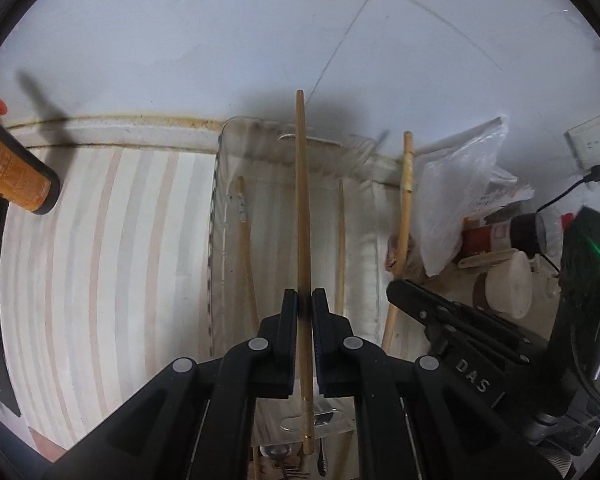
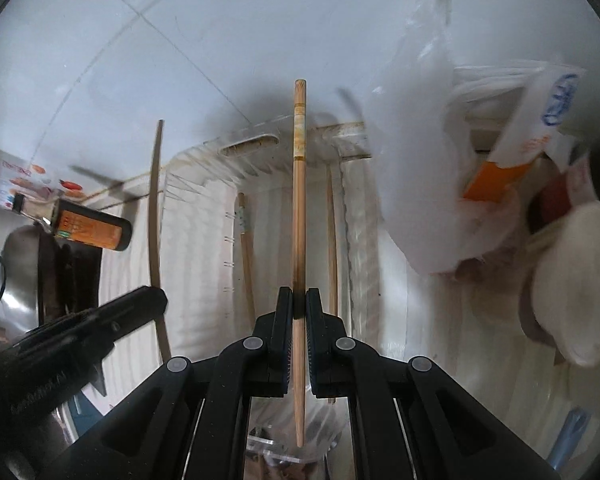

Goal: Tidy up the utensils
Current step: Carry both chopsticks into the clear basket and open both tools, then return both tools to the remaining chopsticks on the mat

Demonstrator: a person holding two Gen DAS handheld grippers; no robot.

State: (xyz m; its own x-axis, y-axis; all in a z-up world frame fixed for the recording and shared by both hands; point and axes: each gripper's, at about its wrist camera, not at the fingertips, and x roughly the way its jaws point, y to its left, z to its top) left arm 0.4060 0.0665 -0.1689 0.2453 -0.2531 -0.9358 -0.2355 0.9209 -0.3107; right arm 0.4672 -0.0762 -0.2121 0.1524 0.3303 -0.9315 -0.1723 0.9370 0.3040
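Note:
My left gripper point(image 1: 304, 300) is shut on a plain wooden chopstick point(image 1: 301, 208) that points away along the fingers, above a clear plastic tray point(image 1: 220, 148). My right gripper point(image 2: 299, 300) is shut on a second chopstick point(image 2: 299, 184) with a pale printed band near its far end, also above the clear tray point(image 2: 352, 128). Two more chopsticks lie in the tray, one on the left point(image 1: 244, 236) and one on the right point(image 1: 340, 240). The right gripper point(image 1: 452, 320) and its chopstick point(image 1: 405, 208) show at the right of the left wrist view.
A dark bottle with an orange label point(image 1: 16, 172) lies at the left on the striped cloth point(image 1: 100, 260). Plastic bags point(image 1: 456, 192), cans and a round lidded container point(image 1: 508, 284) crowd the right. A white tiled wall point(image 1: 260, 40) rises behind, with a socket point(image 1: 592, 144).

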